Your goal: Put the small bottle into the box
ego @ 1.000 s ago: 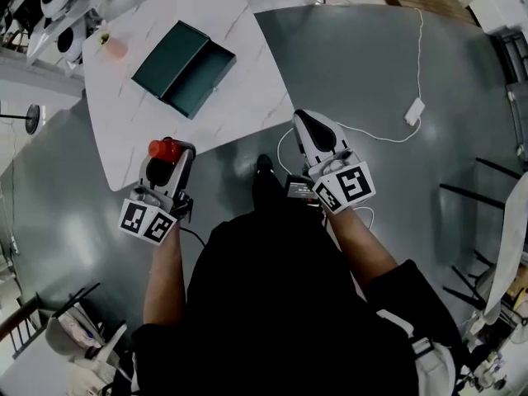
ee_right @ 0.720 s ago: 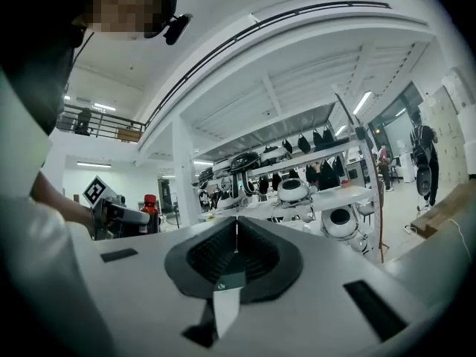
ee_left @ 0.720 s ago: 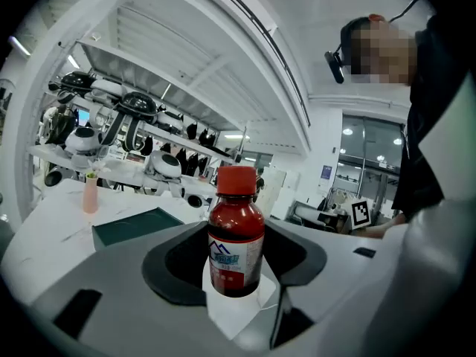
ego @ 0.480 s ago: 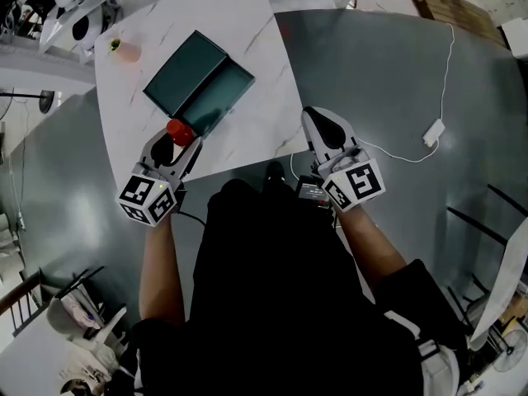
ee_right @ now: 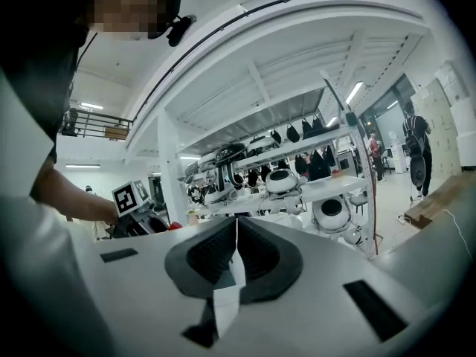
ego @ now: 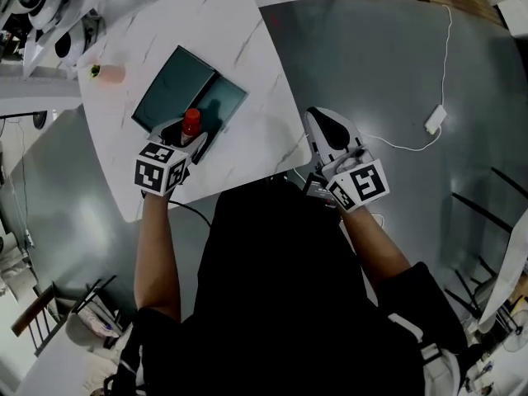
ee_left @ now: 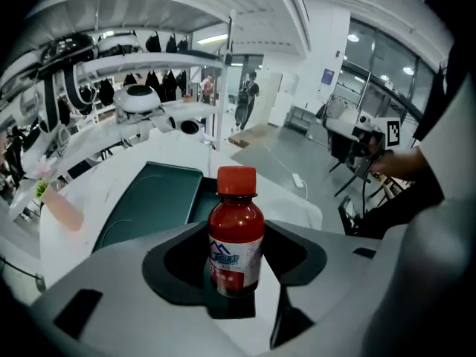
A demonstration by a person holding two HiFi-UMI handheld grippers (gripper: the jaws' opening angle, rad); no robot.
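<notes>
Red-capped small bottle (ee_left: 236, 233) of red liquid, white label: upright, clamped between the pads of the left tool (ego: 186, 139), at the near edge of the dark green open box (ego: 169, 97). Box: on the white marble counter (ego: 256, 81), lid flat alongside. Right tool (ego: 323, 122): pressed together, holding nothing, over grey floor (ego: 396, 73) right of the counter.

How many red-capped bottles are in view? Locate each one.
1: a small red-capped bottle, clamped in the left gripper at the near edge of the dark green box. None looks hidden.
</notes>
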